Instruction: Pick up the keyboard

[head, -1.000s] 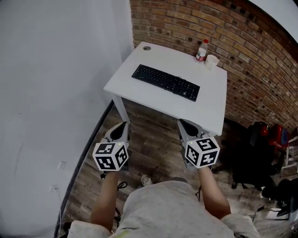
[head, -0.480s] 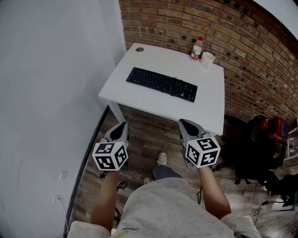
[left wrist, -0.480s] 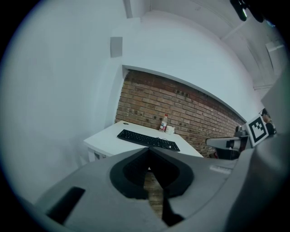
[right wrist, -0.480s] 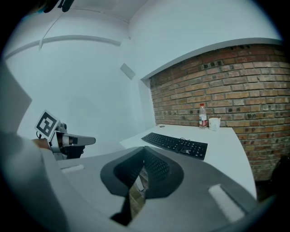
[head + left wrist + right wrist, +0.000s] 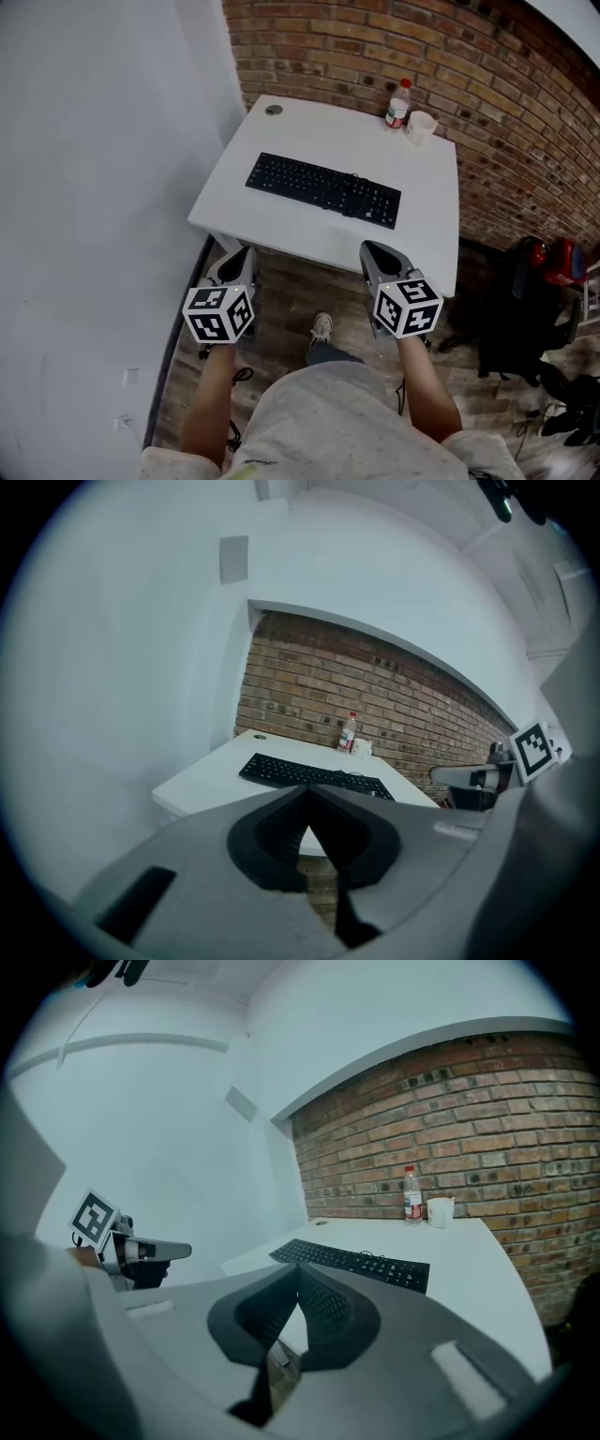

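Two closed, empty claws: left (image 5: 247,251); right (image 5: 367,246)

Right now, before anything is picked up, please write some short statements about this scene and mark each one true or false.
1. The keyboard lies flat on the white table. True.
2. The left gripper is shut on the keyboard. False: its jaws are together on nothing, and it is short of the keyboard, near the table's front edge.
3. The bottle and the cup stand side by side at the table's far edge, by the brick wall. True.
4. The right gripper has its jaws wide open. False: they are together and empty.
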